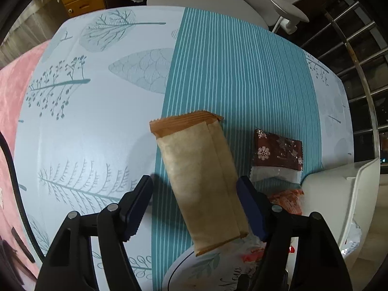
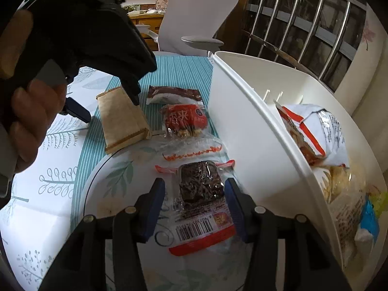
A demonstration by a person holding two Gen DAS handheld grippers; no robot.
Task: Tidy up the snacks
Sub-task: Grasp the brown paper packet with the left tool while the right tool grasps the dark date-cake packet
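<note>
My left gripper (image 1: 194, 201) is open around a tan paper snack packet (image 1: 201, 181) that lies on the tablecloth; the right finger touches it, the left one stands apart. The packet also shows in the right wrist view (image 2: 121, 118), with the left gripper (image 2: 109, 104) over it. My right gripper (image 2: 194, 198) is open, its fingers on either side of a clear packet with a dark brown cake (image 2: 200, 189) on a plate (image 2: 97, 189). A red-labelled snack (image 2: 184, 118) and a brown snowflake packet (image 1: 278, 150) lie beyond.
A white bin (image 2: 254, 126) at the right holds several snack packets (image 2: 322, 131); it also shows in the left wrist view (image 1: 339, 194). A grey office chair (image 2: 194, 19) stands behind the table. A pink blanket (image 1: 14, 92) lies left. A metal window grille (image 2: 303, 19) is at right.
</note>
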